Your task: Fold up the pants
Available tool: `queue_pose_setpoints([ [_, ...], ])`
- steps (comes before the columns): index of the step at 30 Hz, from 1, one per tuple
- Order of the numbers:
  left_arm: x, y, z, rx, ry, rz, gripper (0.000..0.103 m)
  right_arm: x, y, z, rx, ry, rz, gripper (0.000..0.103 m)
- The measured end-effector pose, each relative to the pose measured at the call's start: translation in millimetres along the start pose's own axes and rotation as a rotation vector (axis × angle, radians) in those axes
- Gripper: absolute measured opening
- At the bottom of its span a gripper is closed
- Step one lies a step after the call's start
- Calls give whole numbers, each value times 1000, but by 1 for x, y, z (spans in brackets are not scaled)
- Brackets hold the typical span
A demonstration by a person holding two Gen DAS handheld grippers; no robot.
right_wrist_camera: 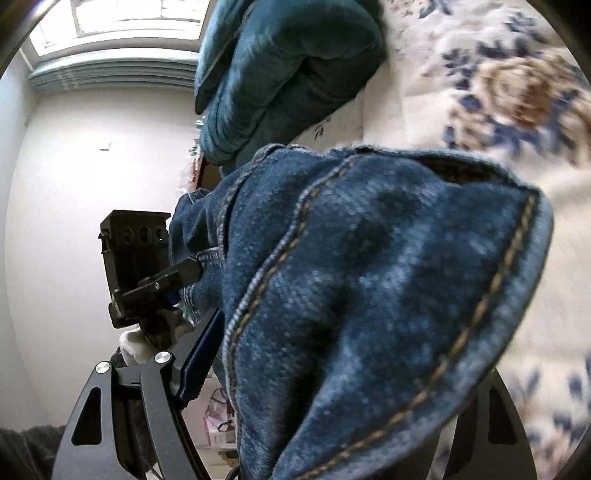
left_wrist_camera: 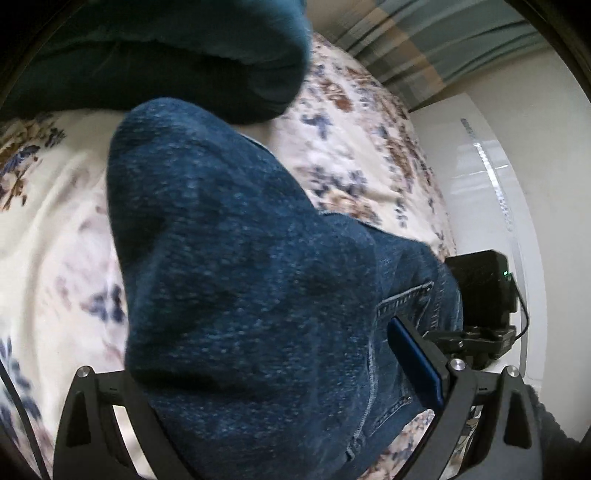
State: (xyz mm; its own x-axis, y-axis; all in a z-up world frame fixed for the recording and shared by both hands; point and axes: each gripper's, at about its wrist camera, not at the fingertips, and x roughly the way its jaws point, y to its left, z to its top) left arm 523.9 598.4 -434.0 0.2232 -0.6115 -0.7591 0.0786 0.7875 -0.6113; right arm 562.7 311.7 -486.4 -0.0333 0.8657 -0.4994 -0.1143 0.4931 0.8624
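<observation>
Dark blue denim pants (left_wrist_camera: 236, 258) hang lifted over a floral bedspread (left_wrist_camera: 55, 229). My left gripper (left_wrist_camera: 266, 406) is shut on the pants, the cloth bunched between its fingers and draped over the left one. In the right wrist view the pants (right_wrist_camera: 369, 295) fill the middle, with tan stitching along a seam and hem. My right gripper (right_wrist_camera: 332, 406) is shut on the pants, its right finger hidden under the denim. Each view shows the other gripper: the right one (left_wrist_camera: 480, 295) in the left wrist view, the left one (right_wrist_camera: 147, 266) in the right wrist view.
A teal plush blanket (left_wrist_camera: 184, 55) lies bunched on the bed beyond the pants, also in the right wrist view (right_wrist_camera: 288, 74). A white wall (right_wrist_camera: 92, 184), a striped curtain (left_wrist_camera: 443, 44) and a window (right_wrist_camera: 129, 18) border the bed. The bedspread (right_wrist_camera: 498, 92) stretches to the right.
</observation>
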Motion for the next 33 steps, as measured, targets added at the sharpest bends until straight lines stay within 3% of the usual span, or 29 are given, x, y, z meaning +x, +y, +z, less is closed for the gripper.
queue_pose_setpoints([
  [6,42,54,18,-59,75,32,98,51,-39,37,67,33,-100,77],
  [8,62,65,15,-73,110,92,98,67,-55,46,111,44,-174,77],
  [11,63,77,9,-94,107,102,99,60,-69,44,139,18,-292,77],
  [13,59,73,6,-59,110,113,100,47,-78,37,166,0,-326,77],
  [16,56,63,14,-12,109,211,100,42,-80,30,175,-5,-438,80],
  [17,53,53,13,4,99,270,100,39,-80,26,176,-10,-468,86],
  [18,50,41,13,21,84,337,100,38,-71,24,172,-18,-530,94],
  [20,36,12,3,75,38,478,100,37,-43,18,109,-42,-689,99],
  [22,22,-14,-9,126,-4,597,100,34,-7,6,52,-96,-843,100],
  [24,2,-43,-27,142,-44,681,100,29,27,-11,41,-151,-942,100],
  [27,-43,-61,-54,120,-87,695,100,8,77,-48,22,-215,-1080,100],
  [33,-113,-140,-85,80,-164,685,100,-65,168,-121,-55,-287,-1155,100],
])
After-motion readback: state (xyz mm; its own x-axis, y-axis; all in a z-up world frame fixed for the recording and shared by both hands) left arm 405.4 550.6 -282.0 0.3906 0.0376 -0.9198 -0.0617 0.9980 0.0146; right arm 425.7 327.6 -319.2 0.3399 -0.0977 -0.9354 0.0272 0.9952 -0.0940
